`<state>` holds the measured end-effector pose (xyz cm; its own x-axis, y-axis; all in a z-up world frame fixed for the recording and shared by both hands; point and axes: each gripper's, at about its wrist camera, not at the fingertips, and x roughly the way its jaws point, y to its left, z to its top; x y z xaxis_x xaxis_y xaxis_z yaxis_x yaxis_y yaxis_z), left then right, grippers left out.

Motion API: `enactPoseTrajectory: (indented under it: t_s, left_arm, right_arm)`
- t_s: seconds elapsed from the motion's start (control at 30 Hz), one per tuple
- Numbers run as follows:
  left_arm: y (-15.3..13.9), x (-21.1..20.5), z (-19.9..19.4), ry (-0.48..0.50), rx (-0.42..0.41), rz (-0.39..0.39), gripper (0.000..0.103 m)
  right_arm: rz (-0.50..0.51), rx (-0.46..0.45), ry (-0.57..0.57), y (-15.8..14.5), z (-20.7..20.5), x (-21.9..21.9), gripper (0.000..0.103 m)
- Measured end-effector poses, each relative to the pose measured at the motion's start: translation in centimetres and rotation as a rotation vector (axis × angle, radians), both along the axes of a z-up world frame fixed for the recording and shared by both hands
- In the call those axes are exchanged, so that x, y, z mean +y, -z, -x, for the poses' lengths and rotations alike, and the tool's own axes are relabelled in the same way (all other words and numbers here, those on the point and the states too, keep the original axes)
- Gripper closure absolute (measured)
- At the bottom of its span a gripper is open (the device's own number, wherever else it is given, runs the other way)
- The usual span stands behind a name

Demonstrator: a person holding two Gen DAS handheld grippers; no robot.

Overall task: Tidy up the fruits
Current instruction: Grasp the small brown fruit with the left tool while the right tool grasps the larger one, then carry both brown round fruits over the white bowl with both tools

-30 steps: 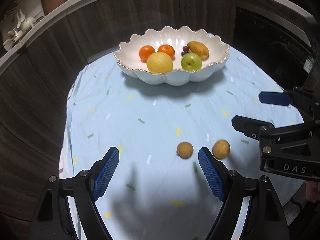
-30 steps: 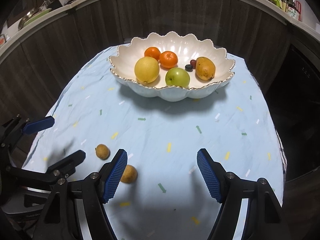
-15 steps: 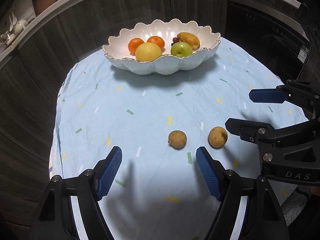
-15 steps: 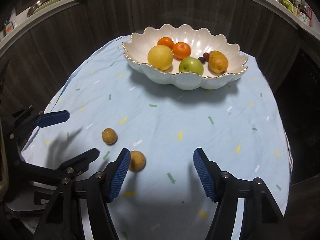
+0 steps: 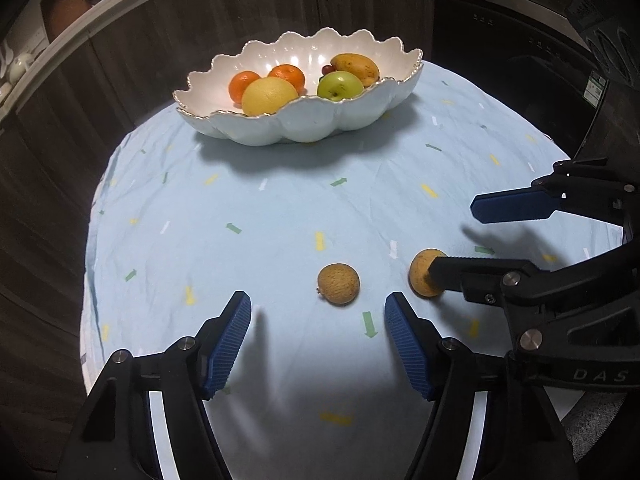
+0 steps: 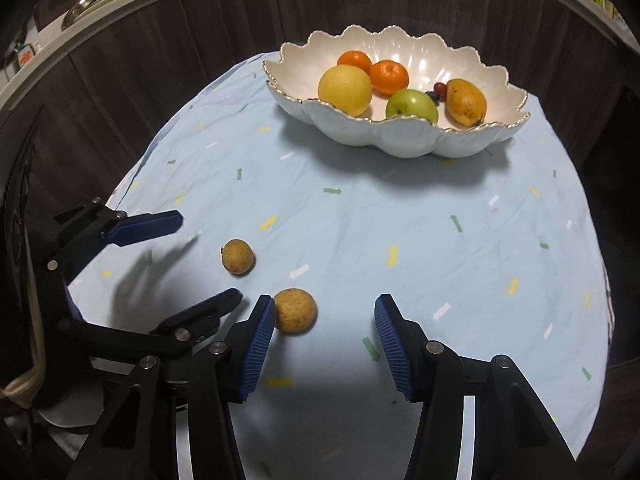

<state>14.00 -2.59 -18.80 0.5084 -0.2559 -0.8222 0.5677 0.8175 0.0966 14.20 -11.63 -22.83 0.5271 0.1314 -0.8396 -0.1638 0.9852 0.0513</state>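
The scalloped bowl (image 6: pixel 400 136) holds two oranges, a grapefruit, a green apple, a pear lying tilted, and grapes. Two brown fruits (image 6: pixel 295 311) sit well in front of it. Both grippers (image 5: pixel 318 334) (image 6: pixel 325 340) have been closing, still gaping, nothing gripped.

Two small fruits (image 5: pixel 338 283) (image 5: pixel 422 276) lie side by side before the bowl (image 5: pixel 304 124).

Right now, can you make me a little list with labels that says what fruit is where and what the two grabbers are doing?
bowl: white scalloped bowl at the far side of the blue tablecloth
in the bowl: two oranges, a yellow citrus fruit, a green apple, a brownish pear, dark grapes
loose fruit: two small round brown fruits on the cloth, apart
left gripper: jaws just closing, empty, behind one brown fruit
right gripper: jaws just closing, not gripping, other brown fruit beside its left pad
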Motion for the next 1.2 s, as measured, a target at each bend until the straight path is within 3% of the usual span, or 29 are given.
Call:
enactPoseTrajectory:
  t_s: [0.5, 0.57, 0.77, 1.2]
  left_arm:
    - [1.1, -0.5, -0.9, 0.021, 0.028, 0.042, 0.049]
    - [1.1, -0.7, -0.9, 0.03, 0.03, 0.051, 0.056]
    - [1.0, -1.2, -0.5, 0.047, 0.039, 0.067, 0.079]
    - [0.3, -0.9, -0.6, -0.009, 0.057, 0.086, 0.08]
  right_arm:
    - [-0.12, 0.077, -0.033, 1.2, -1.3, 0.5, 0.07]
    - [-0.147, 0.089, -0.036, 1.4, -1.4, 0.5, 0.074]
    - [-0.154, 0.08, -0.022, 1.2, -1.2, 0.4, 0.075]
    - [-0.143, 0.054, 0.013, 0.2, -0.8, -0.6, 0.076]
